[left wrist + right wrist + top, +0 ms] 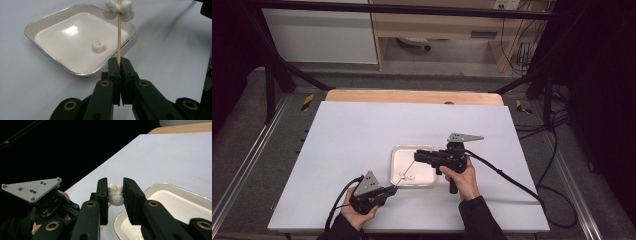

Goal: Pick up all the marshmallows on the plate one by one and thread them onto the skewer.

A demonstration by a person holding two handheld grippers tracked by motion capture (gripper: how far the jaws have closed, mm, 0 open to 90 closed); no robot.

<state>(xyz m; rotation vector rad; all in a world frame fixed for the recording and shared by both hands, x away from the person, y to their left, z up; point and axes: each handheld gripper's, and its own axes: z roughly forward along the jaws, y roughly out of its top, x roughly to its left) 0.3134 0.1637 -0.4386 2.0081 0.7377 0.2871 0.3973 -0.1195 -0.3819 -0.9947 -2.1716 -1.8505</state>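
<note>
A: Tray (428,176) sits just right of the table's (362,130) centre, a touch toward the person. Left gripper (393,189) is at its seven o'clock, right gripper (417,157) at three.

B: One marshmallow piece (99,46) lies in the tray. The skewer (119,35) rises from the left jaws; its threaded pieces (118,10) hang over the tray's edge.

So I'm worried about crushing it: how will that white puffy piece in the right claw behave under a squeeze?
The white piece looks soft and spongy, bulging slightly between the right claw, so it probably dents rather than cracks. It seems very light for its size. The pieces already threaded on the wooden skewer suggest it pierces easily.
</note>
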